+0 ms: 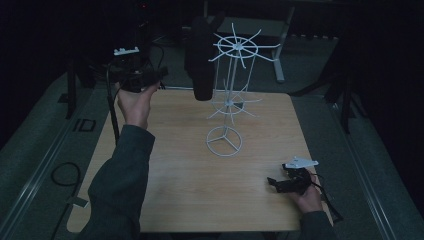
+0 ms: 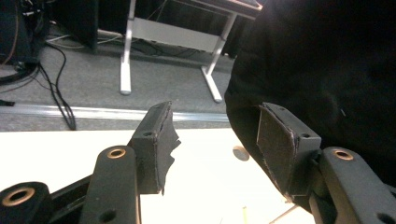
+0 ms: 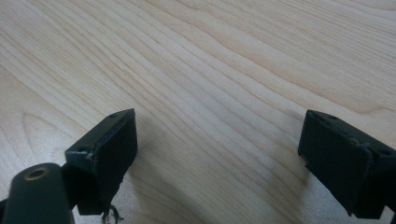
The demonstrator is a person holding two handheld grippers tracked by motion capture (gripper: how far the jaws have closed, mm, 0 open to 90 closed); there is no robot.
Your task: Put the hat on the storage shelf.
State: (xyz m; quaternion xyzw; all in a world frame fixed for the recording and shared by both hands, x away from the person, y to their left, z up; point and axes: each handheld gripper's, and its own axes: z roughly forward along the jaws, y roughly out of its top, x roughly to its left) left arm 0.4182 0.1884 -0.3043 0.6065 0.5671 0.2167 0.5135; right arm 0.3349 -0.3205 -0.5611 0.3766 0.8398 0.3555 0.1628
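With a black garment [image 1: 202,55] draped on the white wire rack [image 1: 231,92] near the tabletop's [image 1: 200,190] far edge, the left hand-held gripper [image 1: 159,75], jaws wide, hovers beside it, seemingly about to close on the cloth, while the right hand-held gripper [image 1: 274,183] rests wide and empty at the near right corner.

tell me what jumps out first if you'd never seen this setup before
A tall white wire rack stands at the middle of the wooden table, with a long black garment hanging from its top tier. The left gripper is raised beside that garment with jaws apart, while the right gripper sits low over bare wood near the table's right corner, also open.
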